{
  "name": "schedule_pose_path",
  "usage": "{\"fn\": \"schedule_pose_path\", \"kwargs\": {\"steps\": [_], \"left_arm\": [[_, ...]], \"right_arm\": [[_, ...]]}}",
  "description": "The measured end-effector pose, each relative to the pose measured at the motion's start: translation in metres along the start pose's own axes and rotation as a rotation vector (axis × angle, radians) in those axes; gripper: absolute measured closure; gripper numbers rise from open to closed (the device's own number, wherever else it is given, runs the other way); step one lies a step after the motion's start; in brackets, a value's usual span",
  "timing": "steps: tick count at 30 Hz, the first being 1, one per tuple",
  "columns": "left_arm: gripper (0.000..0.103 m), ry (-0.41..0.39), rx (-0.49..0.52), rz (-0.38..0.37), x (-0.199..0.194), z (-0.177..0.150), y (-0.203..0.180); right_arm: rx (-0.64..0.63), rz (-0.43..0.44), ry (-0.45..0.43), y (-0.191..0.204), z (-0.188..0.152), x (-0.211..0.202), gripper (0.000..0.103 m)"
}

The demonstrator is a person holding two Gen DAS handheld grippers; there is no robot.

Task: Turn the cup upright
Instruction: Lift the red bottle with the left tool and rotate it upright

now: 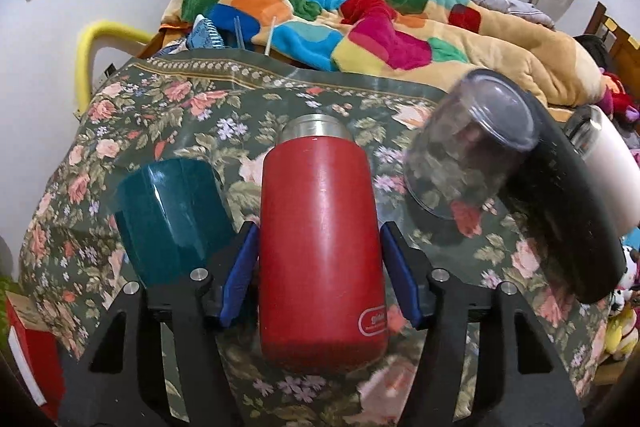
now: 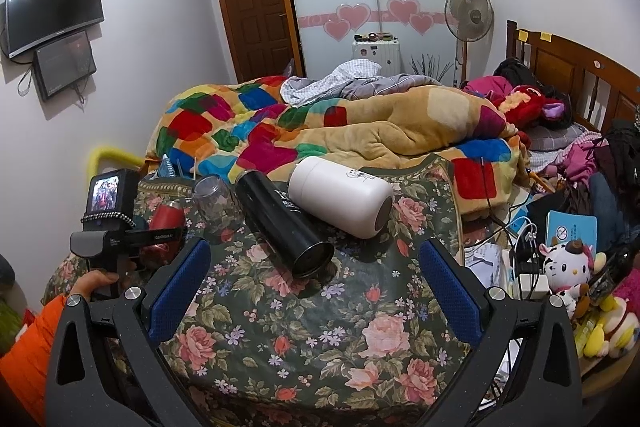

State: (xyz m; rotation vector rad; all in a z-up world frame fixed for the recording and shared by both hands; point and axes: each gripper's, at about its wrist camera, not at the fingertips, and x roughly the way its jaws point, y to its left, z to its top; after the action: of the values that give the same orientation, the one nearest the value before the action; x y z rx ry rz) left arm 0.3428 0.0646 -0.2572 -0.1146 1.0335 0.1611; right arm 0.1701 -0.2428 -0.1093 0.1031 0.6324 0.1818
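1. A red flask (image 1: 323, 247) is seen lying on its side on the floral-covered bench (image 1: 160, 115), its steel neck pointing away from the left wrist camera and its base toward it.
2. The left hand-held gripper (image 1: 320, 279) is placed around the red flask: the blue pads (image 1: 239, 275) stand at either flank of the body, touching or just beside it; a firm pinch cannot be confirmed.
3. A teal cup (image 1: 172, 223) is found just left of the flask, near the left finger; whether anything is in it cannot be told.
4. A clear tumbler (image 1: 468, 147) is seen to the right of the flask, tipped over, with the floral cloth showing through its wall; no contents can be made out.
5. A black flask (image 2: 282, 223) is laid on its side, its open end turned toward the right wrist camera; the interior appears dark and nothing is seen in it.
6. A white flask (image 2: 340, 199) is laid on its side just beside the black one, its grey end cap facing the camera.
7. The right hand-held gripper (image 2: 316, 287) is held spread wide above the bench, with nothing between its fingers, and is well short of the black and white flasks.
8. A patchwork blanket (image 2: 280, 131) is heaped on the bed behind the bench.
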Motion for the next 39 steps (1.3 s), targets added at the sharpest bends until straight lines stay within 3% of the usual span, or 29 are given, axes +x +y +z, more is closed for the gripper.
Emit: {"fn": "schedule_pose_path", "kwargs": {"steps": [7, 16, 24, 33, 39], "left_arm": [[0.042, -0.028, 0.049, -0.037, -0.025, -0.024, -0.018], [0.042, -0.117, 0.112, -0.111, -0.085, -0.049, -0.035], [0.042, -0.158, 0.184, -0.217, -0.127, -0.067, -0.064], [0.042, -0.106, 0.258, -0.300, -0.123, -0.093, -0.112], [0.042, -0.082, 0.288, -0.285, -0.105, -0.107, -0.132]], "right_arm": [[-0.022, -0.005, -0.013, 0.004, -0.001, -0.007, 0.000], [-0.029, 0.002, -0.018, 0.011, -0.002, -0.014, 0.000], [-0.046, 0.004, -0.039, 0.018, -0.004, -0.028, 0.000], [-0.060, -0.001, -0.041, 0.018, -0.010, -0.038, 0.000], [-0.051, 0.000, -0.023, 0.013, -0.015, -0.037, 0.000]]}}
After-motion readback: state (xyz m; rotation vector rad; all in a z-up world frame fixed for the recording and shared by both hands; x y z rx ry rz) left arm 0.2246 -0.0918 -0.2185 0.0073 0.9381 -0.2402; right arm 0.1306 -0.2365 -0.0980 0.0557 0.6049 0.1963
